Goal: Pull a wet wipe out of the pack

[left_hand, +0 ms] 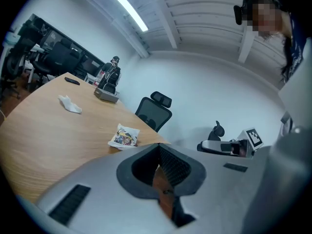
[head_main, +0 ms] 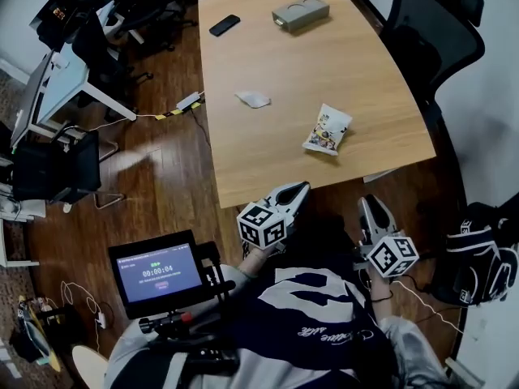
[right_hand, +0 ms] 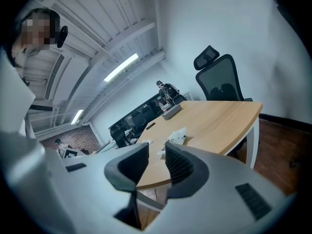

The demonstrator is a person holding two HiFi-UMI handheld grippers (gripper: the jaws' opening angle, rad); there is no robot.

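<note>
The wet wipe pack (head_main: 328, 130), a small printed white pouch, lies near the front right of the wooden table (head_main: 324, 63). It also shows as the pack (left_hand: 124, 136) in the left gripper view and the pack (right_hand: 176, 138) in the right gripper view. A crumpled loose wipe (head_main: 253, 99) lies further back on the left. My left gripper (head_main: 298, 188) hangs just off the table's near edge, its tips together and holding nothing (left_hand: 157, 146). To its right, also short of the table, my right gripper (head_main: 366, 203) is open with a bare gap (right_hand: 157, 152).
A grey box (head_main: 300, 12) and a black phone (head_main: 225, 25) sit at the table's far end. A black office chair (head_main: 430, 23) stands at the right. On the floor are a screen on a stand (head_main: 158, 272), a dark bag (head_main: 478, 258) and cables.
</note>
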